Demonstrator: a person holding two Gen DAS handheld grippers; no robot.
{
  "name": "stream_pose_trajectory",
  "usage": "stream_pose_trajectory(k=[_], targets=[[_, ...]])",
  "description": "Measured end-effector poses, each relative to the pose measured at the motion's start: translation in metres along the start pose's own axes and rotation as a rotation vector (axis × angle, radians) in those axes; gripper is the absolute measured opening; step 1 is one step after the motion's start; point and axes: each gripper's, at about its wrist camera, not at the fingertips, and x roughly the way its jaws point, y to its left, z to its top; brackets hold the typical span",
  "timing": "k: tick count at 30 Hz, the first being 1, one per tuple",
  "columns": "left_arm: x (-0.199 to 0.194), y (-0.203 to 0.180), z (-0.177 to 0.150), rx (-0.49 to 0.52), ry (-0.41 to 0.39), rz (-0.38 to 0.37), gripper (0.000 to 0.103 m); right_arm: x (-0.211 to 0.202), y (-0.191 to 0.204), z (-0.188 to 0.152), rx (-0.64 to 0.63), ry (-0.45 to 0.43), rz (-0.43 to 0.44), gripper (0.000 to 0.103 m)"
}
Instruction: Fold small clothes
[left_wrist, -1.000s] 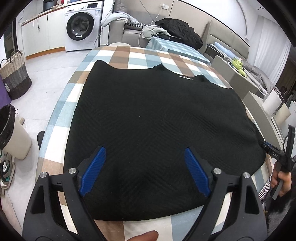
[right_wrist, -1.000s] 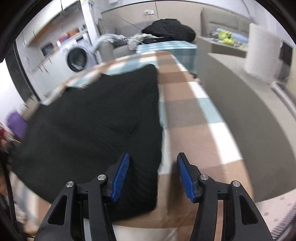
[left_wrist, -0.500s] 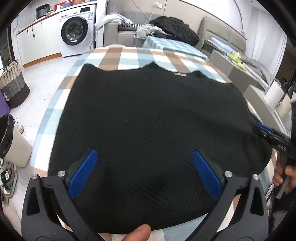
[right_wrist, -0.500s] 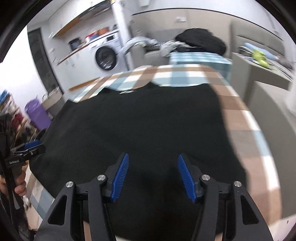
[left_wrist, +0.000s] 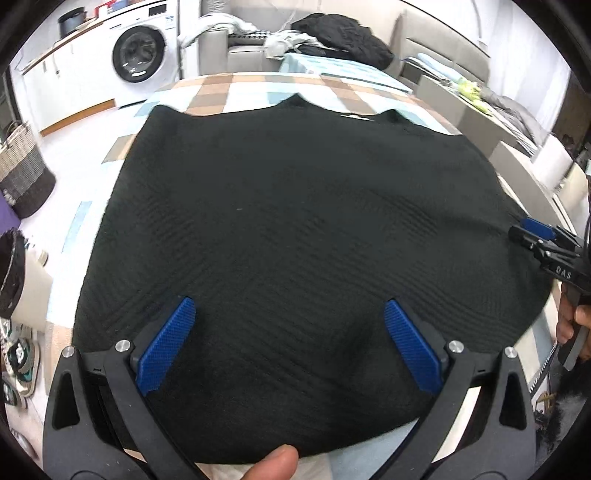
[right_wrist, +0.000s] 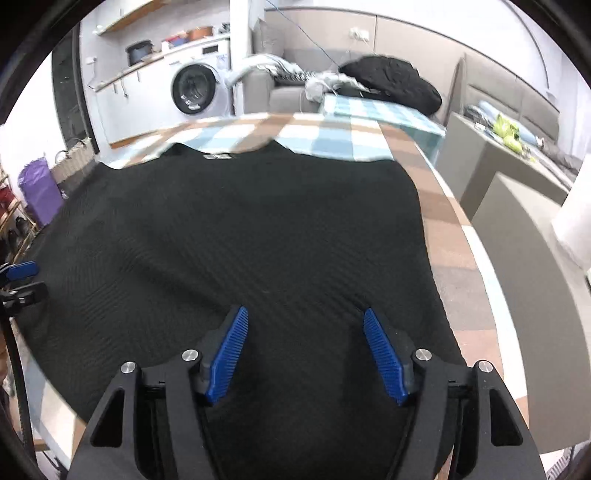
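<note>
A black knitted garment (left_wrist: 295, 221) lies spread flat on the checked tablecloth (left_wrist: 236, 92), its neckline and label at the far end. My left gripper (left_wrist: 288, 304) hovers over the near hem, jaws wide open, nothing between the blue pads. My right gripper (right_wrist: 304, 311) hangs over the garment's (right_wrist: 258, 229) near right part. Its jaws are opening, with only the flat cloth below them and no fold pinched. Each gripper shows in the other's view: the right gripper (left_wrist: 526, 232) at the garment's right edge, the left gripper (right_wrist: 26, 280) at its left edge.
A thumb (left_wrist: 277, 461) shows at the bottom edge. Beyond the table stand a washing machine (left_wrist: 140, 55) and a sofa with piled clothes (left_wrist: 340, 33). A woven basket (left_wrist: 22, 173) and a bin (left_wrist: 14, 273) sit on the floor left. Grey cabinets (right_wrist: 517, 206) flank the right side.
The left jaws spread wider and came a little closer over the hem. The right gripper swung from the garment's right edge to over its body, and its jaws widened.
</note>
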Motion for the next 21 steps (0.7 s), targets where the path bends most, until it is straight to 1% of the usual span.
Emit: stream_pose_trajectory(k=[2,3,5,6,8,10,11,12,13,14,15,16,19,21], targets=[[-0.003,-0.011,-0.003,0.023,-0.005,-0.018,0.102,-0.01,0.013,-0.009,-0.03,-0.006,0.053,0.068],[-0.004,-0.016,-0.004,0.035,-0.004,-0.033,0.102,-0.012,0.02,-0.012,-0.044,-0.006,0.061,0.07],[-0.003,-0.029,-0.007,0.065,0.009,-0.061,0.102,-0.015,0.033,-0.025,-0.09,0.009,0.093,0.07],[-0.002,-0.037,-0.009,0.089,0.013,-0.058,0.102,-0.014,0.035,-0.03,-0.105,0.016,0.096,0.07],[0.001,-0.049,-0.012,0.104,0.019,-0.057,0.102,-0.015,0.03,-0.042,-0.116,0.015,0.102,0.07],[0.005,-0.056,-0.015,0.11,0.033,-0.078,0.102,-0.023,0.014,-0.048,-0.065,0.003,0.146,0.07],[0.006,-0.059,-0.016,0.115,0.034,-0.076,0.102,-0.029,0.006,-0.05,-0.041,-0.006,0.162,0.068],[0.007,-0.061,-0.017,0.119,0.034,-0.067,0.102,-0.037,-0.001,-0.053,-0.022,-0.02,0.163,0.068],[0.008,-0.062,-0.018,0.124,0.036,-0.063,0.102,-0.041,-0.004,-0.056,-0.02,-0.019,0.138,0.069],[0.007,-0.063,-0.019,0.128,0.04,-0.063,0.102,-0.043,-0.011,-0.06,-0.02,-0.006,0.07,0.07],[0.007,-0.062,-0.018,0.124,0.042,-0.069,0.102,-0.044,-0.016,-0.064,-0.006,0.004,0.034,0.07],[0.007,-0.061,-0.018,0.117,0.044,-0.077,0.102,-0.044,-0.027,-0.067,0.033,0.016,0.019,0.07],[0.006,-0.057,-0.018,0.108,0.046,-0.081,0.102,-0.05,-0.04,-0.065,0.12,0.002,0.029,0.071],[0.006,-0.055,-0.017,0.106,0.045,-0.083,0.102,-0.054,-0.041,-0.057,0.147,-0.037,0.046,0.071]])
